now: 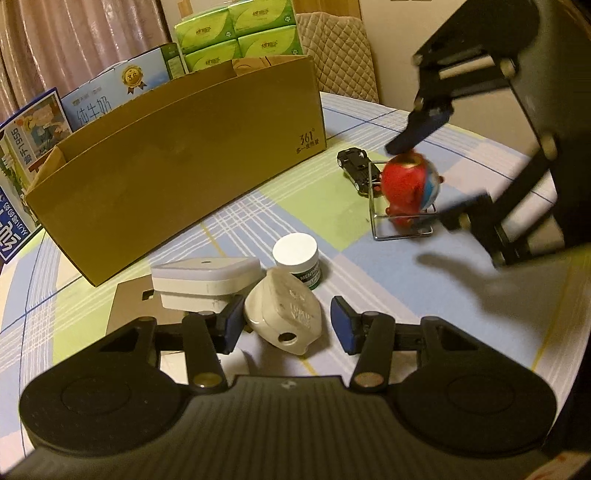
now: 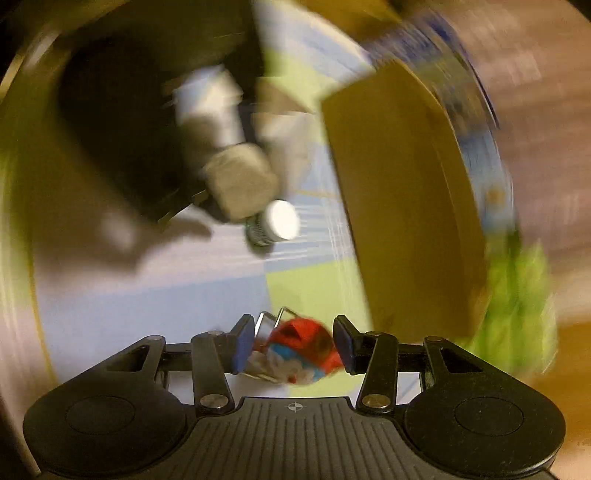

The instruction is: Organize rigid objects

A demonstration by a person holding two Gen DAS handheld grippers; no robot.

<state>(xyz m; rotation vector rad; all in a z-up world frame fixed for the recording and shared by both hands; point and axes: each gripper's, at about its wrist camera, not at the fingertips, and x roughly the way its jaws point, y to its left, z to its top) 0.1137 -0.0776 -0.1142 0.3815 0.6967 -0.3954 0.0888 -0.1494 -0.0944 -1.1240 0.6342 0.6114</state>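
— Looking at the left hand-held gripper point(image 1: 286, 325): is it gripping that white plug point(image 1: 282, 314)?
— One pad is touching; the other is standing apart.
— And the right hand-held gripper point(image 2: 293, 345)?
— It is clamping the red toy point(image 2: 306, 347) above the checked surface point(image 1: 369, 266), beside the cardboard box point(image 1: 177, 162).

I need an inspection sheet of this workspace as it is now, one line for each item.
Surface: table with checked cloth in blue, green and white.
Job's things: open cardboard box; white plug adapter; white-lidded jar; white flat box; toy car; red figure on a wire stand.
Clutter: milk cartons and green tissue packs behind the box.
Grippers: left gripper around the adapter, right finger apart from it; right gripper around the red figure, contact blurred.
Cables: nothing seen.
Surroundings: curtain, quilted chair back.
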